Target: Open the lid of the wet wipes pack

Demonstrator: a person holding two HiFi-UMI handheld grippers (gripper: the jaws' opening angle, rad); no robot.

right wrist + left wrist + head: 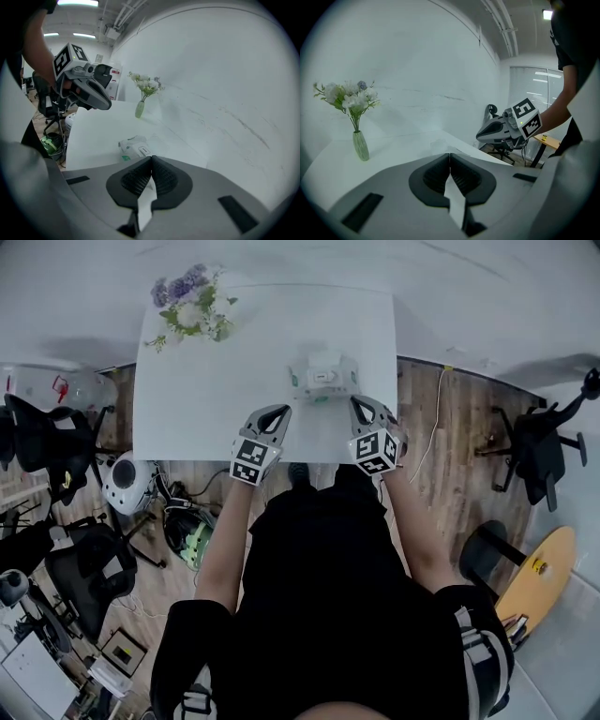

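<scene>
Showing approach: left hand-held gripper (274, 416) and right hand-held gripper (362, 411), jaws together, empty, at the bench (206, 399) edge; wet wipes pack (348, 382) just beyond, lid (323, 377) seemingly down; next, jaws should part to catch it.

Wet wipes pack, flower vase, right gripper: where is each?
wet wipes pack (323, 378), head view, middle of its top.
flower vase (360, 146), left gripper view, on its body.
right gripper (355, 403), head view, at its shut fingertips.

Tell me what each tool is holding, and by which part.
Nothing. The left tool and right tool are both shut and empty; the wet wipes pack lies free on the table.
</scene>
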